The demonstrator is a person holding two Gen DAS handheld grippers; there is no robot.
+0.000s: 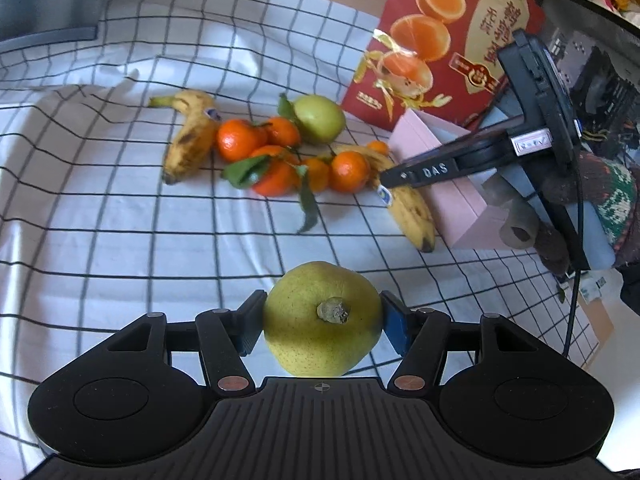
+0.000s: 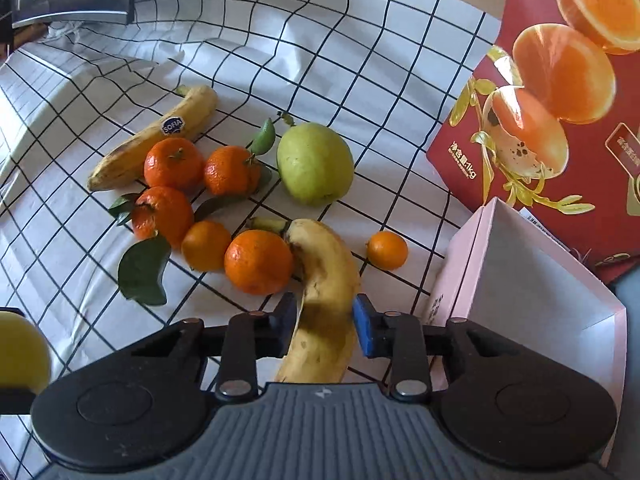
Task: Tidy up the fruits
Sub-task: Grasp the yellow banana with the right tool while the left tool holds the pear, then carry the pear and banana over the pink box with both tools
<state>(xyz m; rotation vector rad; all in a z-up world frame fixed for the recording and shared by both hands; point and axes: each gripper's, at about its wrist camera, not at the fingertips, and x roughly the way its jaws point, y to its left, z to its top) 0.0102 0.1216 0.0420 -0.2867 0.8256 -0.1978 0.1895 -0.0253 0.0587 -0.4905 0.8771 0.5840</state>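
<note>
A: Gripped the banana (image 2: 324,272) in the right claw (image 2: 325,320), then?

B: Yes. Pinched across its lower half, one blue pad (image 2: 365,330) pressed on each side. Stuck out ahead of the fingertips, stem end curling left against a tangerine (image 2: 258,262). Hard to say whether raised off the checked cloth (image 2: 360,60) at all.

A: And in the left claw (image 1: 322,320)?

B: Clamped on a yellow-green pear (image 1: 320,344), spread wide to fit it, stalk end turned back toward the camera. Carried well off to the left of the right claw.

A: Around the banana?

B: Just ahead and left of the right claw, four more tangerines (image 2: 174,162) bunched together, some with leaves attached. Ahead and slightly right, one small orange fruit (image 2: 387,250) lying alone. Straight ahead past those, a second, greener pear (image 2: 314,162). Farthest ahead and left, another banana (image 2: 154,136) with a blue sticker, touching the tangerines.

A: On the right side?

B: Just beside the right claw, an open pink box (image 2: 520,280). Beyond that box, a red carton (image 2: 560,100) printed with halved oranges.
</note>
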